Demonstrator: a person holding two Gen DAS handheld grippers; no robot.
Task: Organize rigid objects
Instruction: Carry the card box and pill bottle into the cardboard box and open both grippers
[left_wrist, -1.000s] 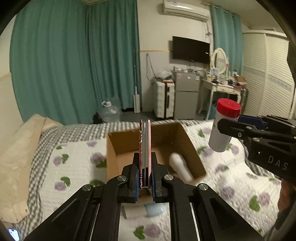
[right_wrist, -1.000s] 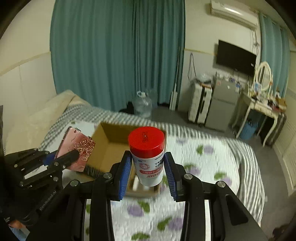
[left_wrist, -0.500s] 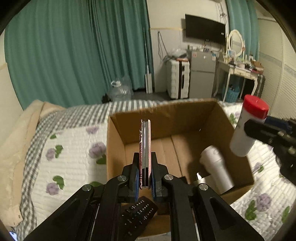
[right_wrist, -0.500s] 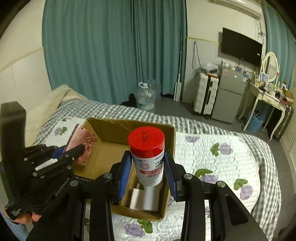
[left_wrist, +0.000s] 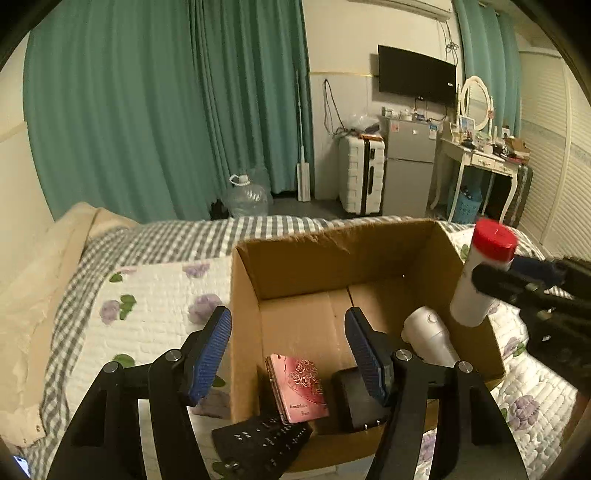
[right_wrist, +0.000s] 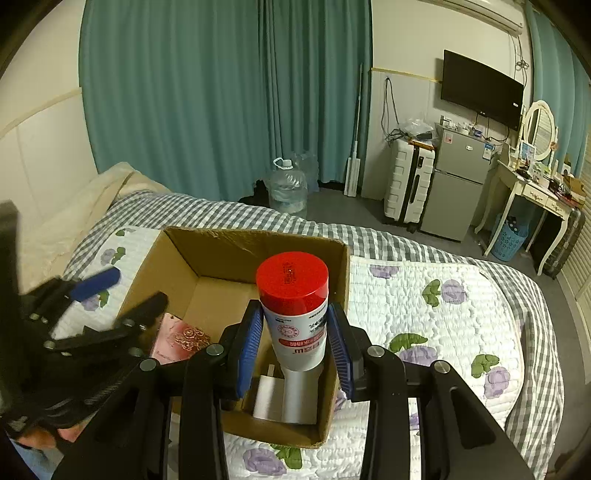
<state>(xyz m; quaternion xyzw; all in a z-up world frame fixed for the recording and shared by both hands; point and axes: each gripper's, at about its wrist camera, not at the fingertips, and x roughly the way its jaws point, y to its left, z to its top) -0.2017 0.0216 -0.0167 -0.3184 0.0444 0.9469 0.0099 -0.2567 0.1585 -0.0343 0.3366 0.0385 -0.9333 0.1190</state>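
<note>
Left tongs (left_wrist: 288, 354) spread wide, empty, pink case (left_wrist: 298, 387) lying in the box (left_wrist: 332, 251) just below them. Right tongs (right_wrist: 293, 345) pinching the red-capped bottle (right_wrist: 293, 310), upright, right above the box's near corner. Straight down next, probably.

Your left wrist view: close above the cardboard box (left_wrist: 332, 266), facing the curtains (left_wrist: 166, 110) | your right wrist view: close, same heading | both share box, bed (right_wrist: 443, 314), fridge (right_wrist: 458, 177).

A cardboard box (left_wrist: 369, 258) sits on the floral-quilted bed (left_wrist: 155, 295).
</note>
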